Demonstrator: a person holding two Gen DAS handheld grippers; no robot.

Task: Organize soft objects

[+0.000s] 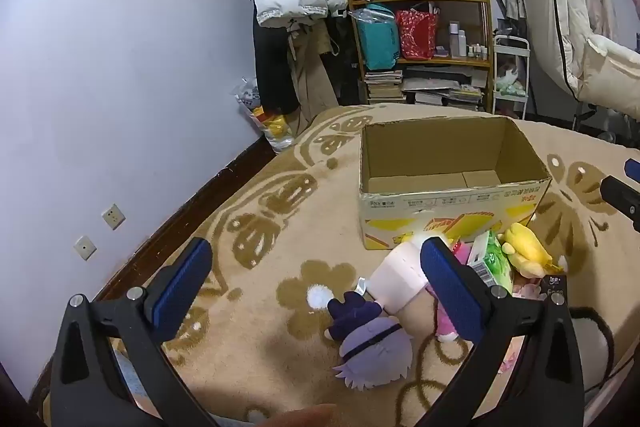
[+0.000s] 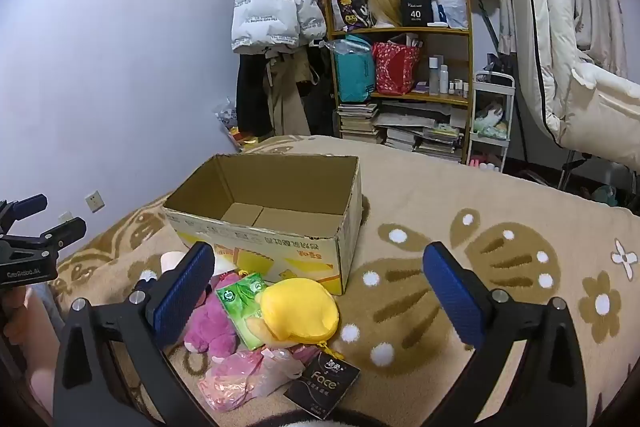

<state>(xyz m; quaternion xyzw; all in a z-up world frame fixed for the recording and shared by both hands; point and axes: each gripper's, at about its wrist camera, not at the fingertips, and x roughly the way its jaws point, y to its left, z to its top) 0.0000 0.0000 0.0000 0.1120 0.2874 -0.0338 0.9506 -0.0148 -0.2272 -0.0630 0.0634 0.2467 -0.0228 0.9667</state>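
My left gripper (image 1: 318, 267): jaws wide, nothing between the pads, above the purple-haired plush doll (image 1: 374, 347).
My right gripper (image 2: 320, 287): jaws wide, holding nothing, over the soft pile.
Soft pile: yellow plush toy (image 2: 298, 309), magenta plush bear (image 2: 210, 327), green tissue pack (image 2: 240, 301), pink plastic bag (image 2: 240, 375) and black tissue pack (image 2: 324, 381), all on the blanket just in front of the box.
Open brown cardboard box (image 2: 280, 251): bare bottom flaps showing, no toy inside.
Wooden shelf (image 2: 400, 67): well behind the box, holding bags and bottles.

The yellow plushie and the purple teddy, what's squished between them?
A green tissue pack lies between the yellow plushie and the purple teddy, clearest in the right wrist view.
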